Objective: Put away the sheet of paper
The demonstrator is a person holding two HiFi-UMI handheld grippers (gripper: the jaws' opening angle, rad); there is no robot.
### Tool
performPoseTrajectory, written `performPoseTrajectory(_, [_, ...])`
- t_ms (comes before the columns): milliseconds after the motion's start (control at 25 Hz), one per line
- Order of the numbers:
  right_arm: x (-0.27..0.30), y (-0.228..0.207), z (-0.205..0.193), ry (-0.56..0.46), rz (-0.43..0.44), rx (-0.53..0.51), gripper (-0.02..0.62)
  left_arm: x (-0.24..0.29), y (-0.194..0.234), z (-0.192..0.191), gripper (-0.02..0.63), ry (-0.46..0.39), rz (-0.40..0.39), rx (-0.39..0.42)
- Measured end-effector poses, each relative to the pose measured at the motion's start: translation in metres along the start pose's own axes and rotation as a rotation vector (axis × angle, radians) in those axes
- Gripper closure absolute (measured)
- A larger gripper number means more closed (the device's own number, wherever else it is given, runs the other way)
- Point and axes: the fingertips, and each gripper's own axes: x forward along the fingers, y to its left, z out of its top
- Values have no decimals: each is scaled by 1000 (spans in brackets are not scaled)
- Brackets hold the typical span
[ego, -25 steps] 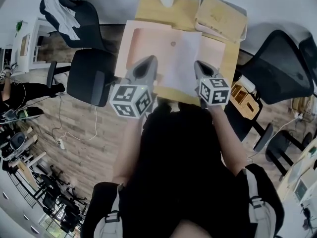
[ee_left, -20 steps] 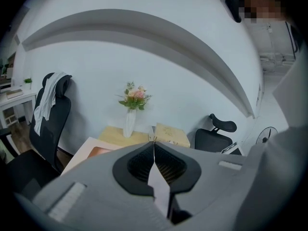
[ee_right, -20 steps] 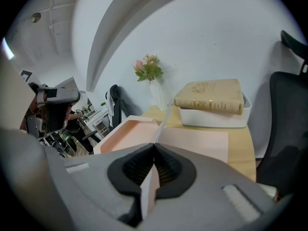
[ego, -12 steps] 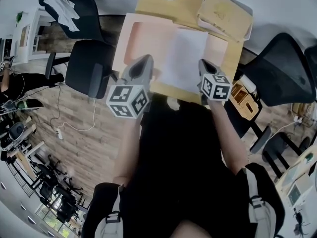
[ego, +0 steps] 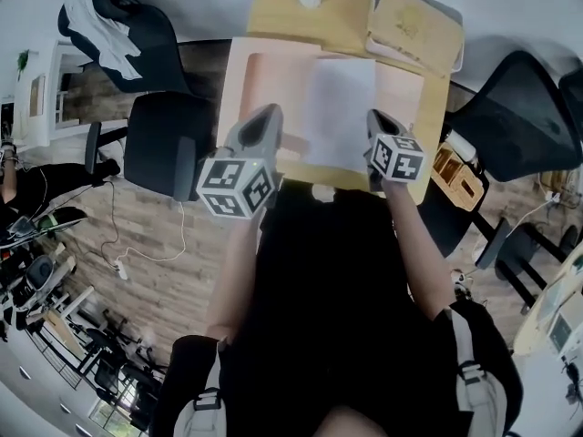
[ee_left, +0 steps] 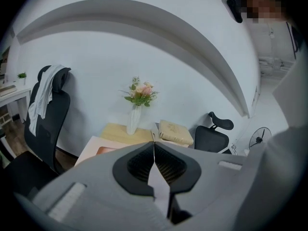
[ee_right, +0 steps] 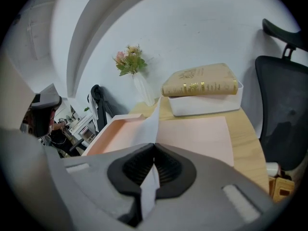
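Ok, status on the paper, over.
Left tongs, right tongs both shut on the sheet of paper. Sheet over the pink tray. Nothing seen blocking.

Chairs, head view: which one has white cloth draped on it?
The far chair at top left: a white cloth hangs over its backrest. The nearer left chair and the chair on the right are bare black.
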Motion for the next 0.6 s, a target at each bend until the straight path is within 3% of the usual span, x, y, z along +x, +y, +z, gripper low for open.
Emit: performPoseTrajectory(600, [28,0,15,-88,-206,144,592,14,53,8,595,76,-194,69])
